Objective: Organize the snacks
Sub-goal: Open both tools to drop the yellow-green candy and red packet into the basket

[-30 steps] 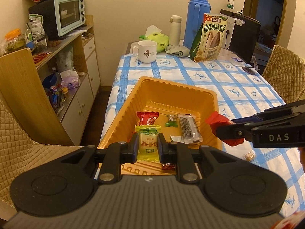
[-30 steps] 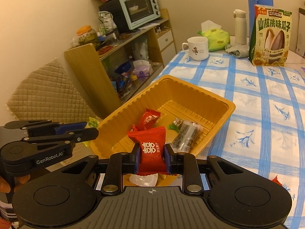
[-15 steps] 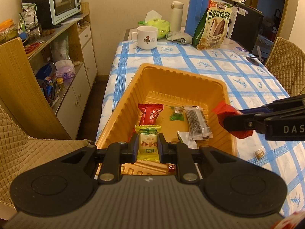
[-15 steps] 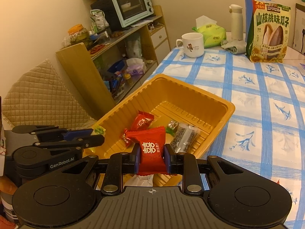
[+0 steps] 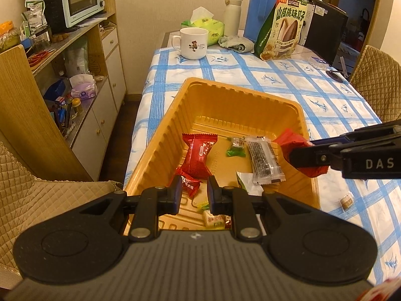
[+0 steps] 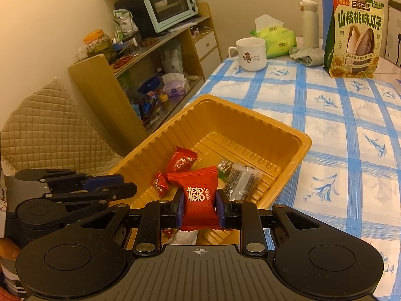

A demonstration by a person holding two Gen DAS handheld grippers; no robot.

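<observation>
An orange plastic tray [image 5: 240, 95] [image 6: 250, 111] sits on the blue-checked table and holds several wrapped snacks, among them a red packet [image 5: 199, 154], a small red candy [image 5: 189, 184], a green candy [image 5: 235, 146] and a clear bar of dark seeds [image 5: 264, 159]. My left gripper [image 5: 192, 192] is open and empty over the tray's near end. A green-yellow candy [image 5: 213, 219] lies in the tray below it. My right gripper [image 6: 199, 207] is shut on a red candy packet [image 6: 199, 197] and holds it over the tray's near right edge; it also shows in the left wrist view [image 5: 300, 156].
A small loose candy [image 5: 347, 198] lies on the table right of the tray. At the far end stand a white mug [image 5: 193, 42], tissue pack [image 5: 203, 22], flask [image 5: 231, 15], blue thermos [image 5: 263, 7] and sunflower-seed bag [image 5: 284, 27]. A shelf unit with an oven [image 5: 75, 0] stands on the left.
My left gripper has opened and let go of the green-yellow candy, which now lies in the tray. My right gripper has moved further over the tray with its red packet.
</observation>
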